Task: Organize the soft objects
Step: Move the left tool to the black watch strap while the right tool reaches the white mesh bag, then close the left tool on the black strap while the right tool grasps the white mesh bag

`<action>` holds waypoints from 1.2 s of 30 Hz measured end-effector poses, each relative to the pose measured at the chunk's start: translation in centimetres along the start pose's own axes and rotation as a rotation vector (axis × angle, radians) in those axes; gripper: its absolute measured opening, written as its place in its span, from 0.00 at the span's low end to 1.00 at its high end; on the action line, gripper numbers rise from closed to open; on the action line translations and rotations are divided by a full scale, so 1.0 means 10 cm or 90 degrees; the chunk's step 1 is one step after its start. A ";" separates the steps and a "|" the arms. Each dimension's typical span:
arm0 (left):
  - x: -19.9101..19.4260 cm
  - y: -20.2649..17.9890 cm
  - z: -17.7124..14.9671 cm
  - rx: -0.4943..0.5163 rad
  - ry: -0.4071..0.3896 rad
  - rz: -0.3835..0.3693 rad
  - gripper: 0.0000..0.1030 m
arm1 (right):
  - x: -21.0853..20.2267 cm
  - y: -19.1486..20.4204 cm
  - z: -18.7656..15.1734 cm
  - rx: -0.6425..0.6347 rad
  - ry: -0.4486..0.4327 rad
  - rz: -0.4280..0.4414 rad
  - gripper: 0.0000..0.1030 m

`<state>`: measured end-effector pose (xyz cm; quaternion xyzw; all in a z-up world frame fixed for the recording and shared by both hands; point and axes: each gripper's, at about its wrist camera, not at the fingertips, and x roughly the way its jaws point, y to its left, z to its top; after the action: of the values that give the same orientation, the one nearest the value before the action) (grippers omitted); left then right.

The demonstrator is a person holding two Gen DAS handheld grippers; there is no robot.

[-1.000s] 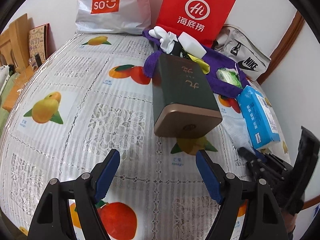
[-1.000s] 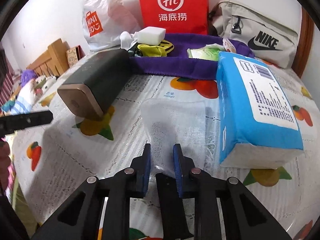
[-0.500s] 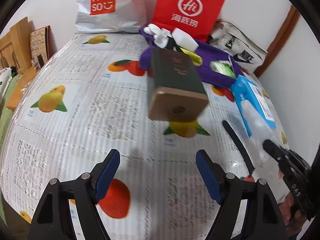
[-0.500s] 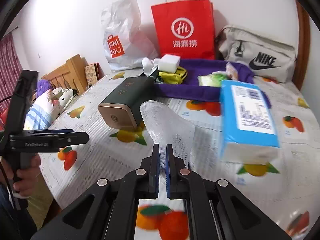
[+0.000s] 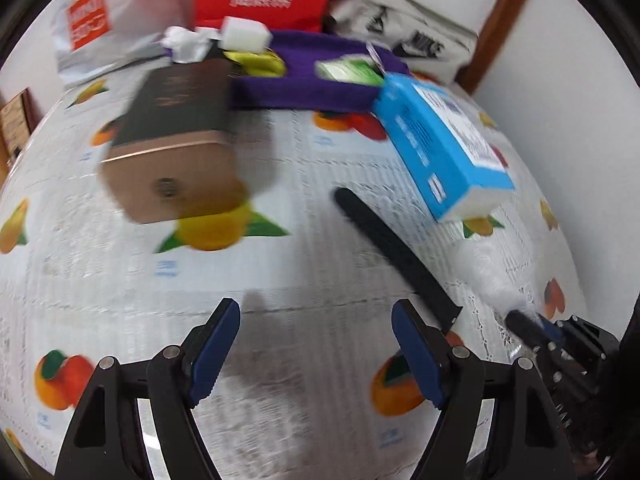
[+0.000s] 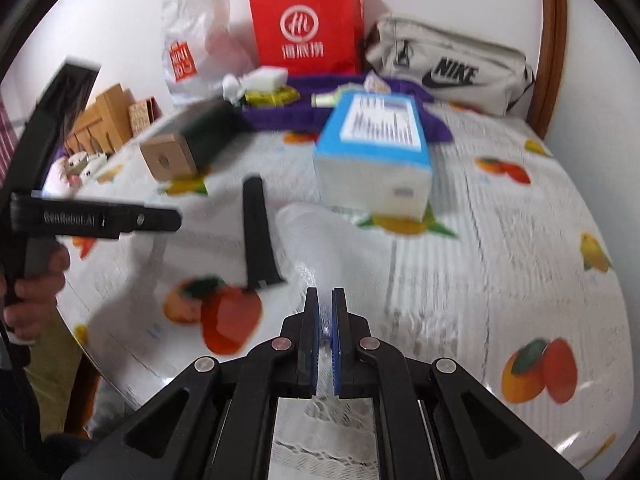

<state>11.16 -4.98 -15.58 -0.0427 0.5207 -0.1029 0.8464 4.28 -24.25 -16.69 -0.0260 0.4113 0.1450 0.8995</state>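
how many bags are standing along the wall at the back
3: a white plastic bag on the left, a red paper bag in the middle, a grey Nike bag on the right. Others may be hidden.

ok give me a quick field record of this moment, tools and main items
left tool: open, empty, above the tablecloth
right tool: shut on the clear plastic bag
black strap: flat on the cloth, left of the bag
blue tissue pack: behind the bag
dark box: lying on its side, gold end forward
purple towel: at the back, small items on it

A sheer white mesh cloth (image 6: 320, 236) hangs pinched at its edge, lifted above the fruit-print tablecloth (image 6: 520, 240).
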 end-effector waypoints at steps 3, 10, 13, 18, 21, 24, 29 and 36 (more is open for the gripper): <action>0.10 -0.14 0.04 0.006 0.009 -0.003 0.75 | 0.04 -0.07 -0.08 -0.006 0.000 -0.010 0.05; 0.31 -0.48 0.22 0.016 0.023 0.034 0.76 | 0.03 -0.38 -0.11 0.017 -0.009 0.010 0.05; 0.41 -0.63 0.26 0.037 0.033 0.088 0.78 | 0.08 -0.45 -0.13 0.020 -0.001 0.030 0.05; 0.39 -0.62 0.18 0.048 0.017 0.112 0.81 | 0.05 -0.50 -0.15 0.012 -0.006 0.042 0.05; 0.28 -0.40 0.09 0.018 0.020 0.140 0.81 | 0.05 -0.53 -0.16 0.013 -0.009 0.052 0.06; 0.21 -0.23 0.04 -0.005 0.024 0.154 0.80 | 0.06 -0.51 -0.18 0.012 -0.014 0.070 0.09; 0.28 -0.42 0.06 0.056 -0.002 0.110 0.71 | 0.08 -0.45 -0.15 -0.018 -0.019 0.085 0.16; 0.32 -0.57 0.12 0.113 -0.036 0.079 0.21 | -0.02 -0.47 -0.11 -0.030 -0.044 0.095 0.55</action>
<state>12.90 -11.29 -16.81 0.0623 0.4872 -0.0947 0.8659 4.65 -29.01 -17.58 -0.0115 0.3776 0.2224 0.8988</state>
